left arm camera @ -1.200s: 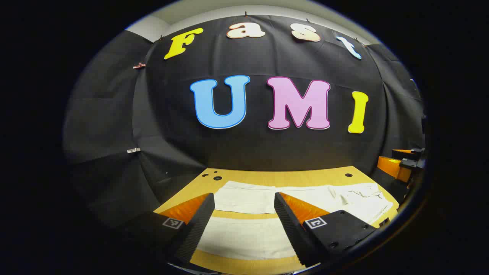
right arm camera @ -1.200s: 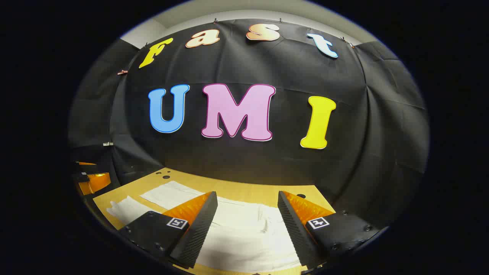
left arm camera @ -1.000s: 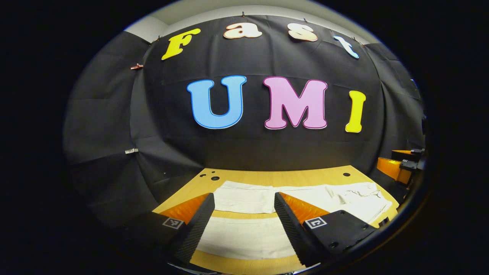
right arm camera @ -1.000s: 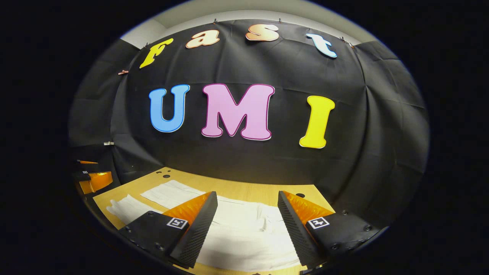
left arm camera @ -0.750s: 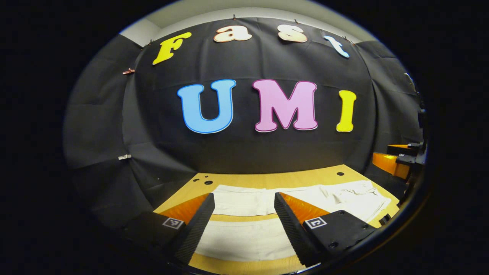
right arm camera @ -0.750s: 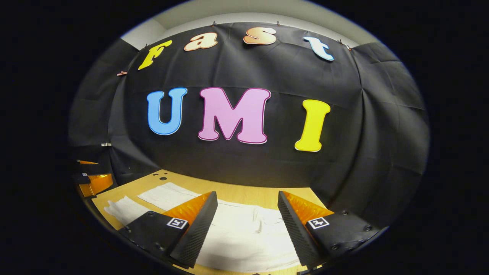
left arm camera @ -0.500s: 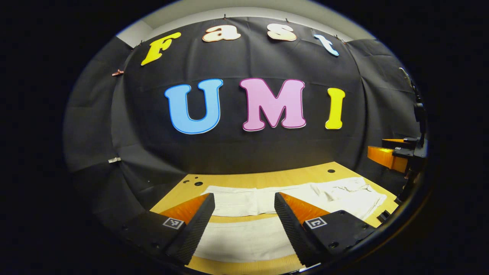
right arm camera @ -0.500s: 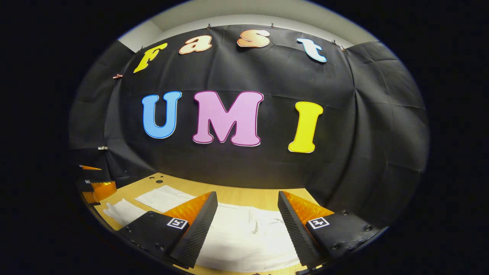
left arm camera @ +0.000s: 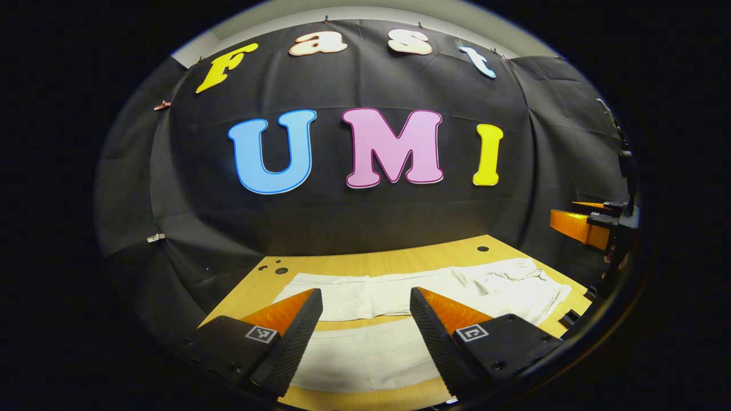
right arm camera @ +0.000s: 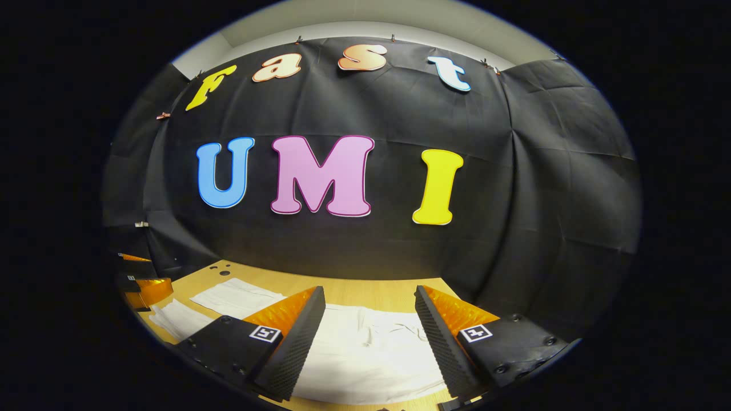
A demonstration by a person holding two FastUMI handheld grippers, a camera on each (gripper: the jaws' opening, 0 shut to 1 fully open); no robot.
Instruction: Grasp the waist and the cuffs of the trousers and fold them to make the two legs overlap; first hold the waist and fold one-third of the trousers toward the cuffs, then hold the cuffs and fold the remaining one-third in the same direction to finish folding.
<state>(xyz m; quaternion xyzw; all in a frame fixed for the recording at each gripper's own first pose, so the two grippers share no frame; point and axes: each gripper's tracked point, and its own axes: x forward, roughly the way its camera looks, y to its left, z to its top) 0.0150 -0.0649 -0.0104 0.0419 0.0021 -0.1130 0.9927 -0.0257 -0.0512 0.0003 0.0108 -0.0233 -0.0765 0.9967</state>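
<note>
White trousers (left arm camera: 400,291) lie spread flat on the wooden table (left arm camera: 365,264), both legs side by side with a strip of wood between them, the crumpled waist end (left arm camera: 514,285) at the right. My left gripper (left arm camera: 365,325) hangs open above the near leg's cuff end (left arm camera: 365,354), nothing between its fingers. In the right gripper view the trousers' waist part (right arm camera: 371,348) lies under my open right gripper (right arm camera: 370,331), and the two cuffs (right arm camera: 234,297) reach away to the left. The right gripper (left arm camera: 588,225) also shows at the left gripper view's right edge; the left gripper (right arm camera: 143,285) shows at the right gripper view's left edge.
The table's far edge meets the black cloth wall. Small round holes (left arm camera: 277,268) sit in the table's far left corner, and one hole (left arm camera: 483,249) at the far right. A bare strip of wood runs behind the trousers.
Both views have swung a little to the right and tipped down, so more table and trousers show. Both grippers stay open; the trousers have not moved.
</note>
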